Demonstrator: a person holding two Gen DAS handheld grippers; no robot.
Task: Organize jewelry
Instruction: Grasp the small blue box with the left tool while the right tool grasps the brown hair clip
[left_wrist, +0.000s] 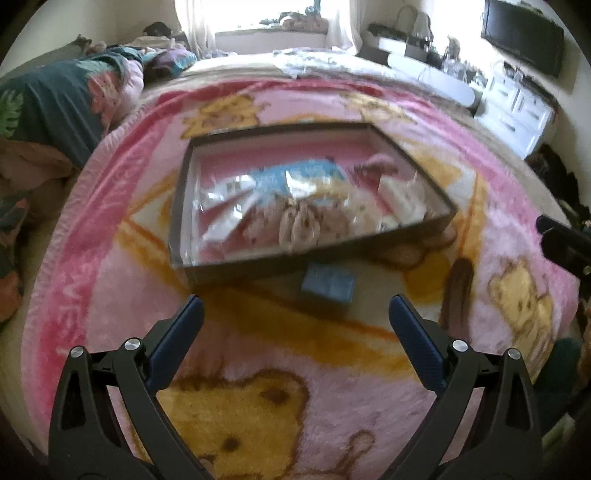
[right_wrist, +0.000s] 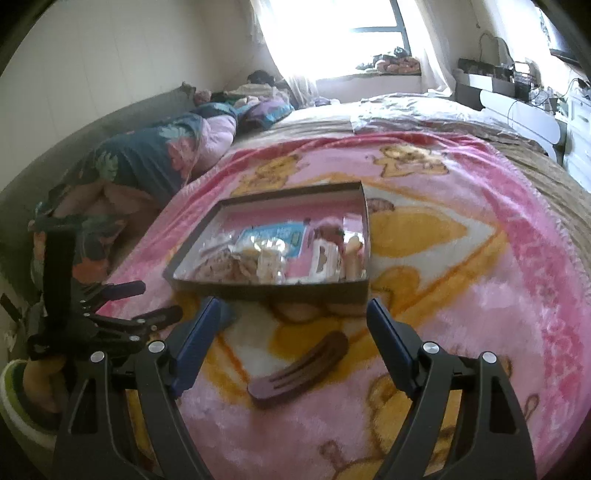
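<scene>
Pink bear-print blanket (right_wrist: 461, 295) on the bed carries a shallow dark box (right_wrist: 258, 286) at frame centre, holding blurred packets and jewelry. Below it lie a brown hair clip (right_wrist: 299, 369) and a small blue box (left_wrist: 327, 284). Both grippers, left gripper (left_wrist: 295, 314) and right gripper (right_wrist: 291, 314), hold their fingers wide, empty.

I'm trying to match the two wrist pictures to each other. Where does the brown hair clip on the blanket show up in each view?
Left wrist: the hair clip lies right of centre, just past the near right corner of the box, standing on end in the picture.
Right wrist: the hair clip lies low centre, between the open fingers, slanting up to the right.
Shared landmark: the box behind it.
</scene>
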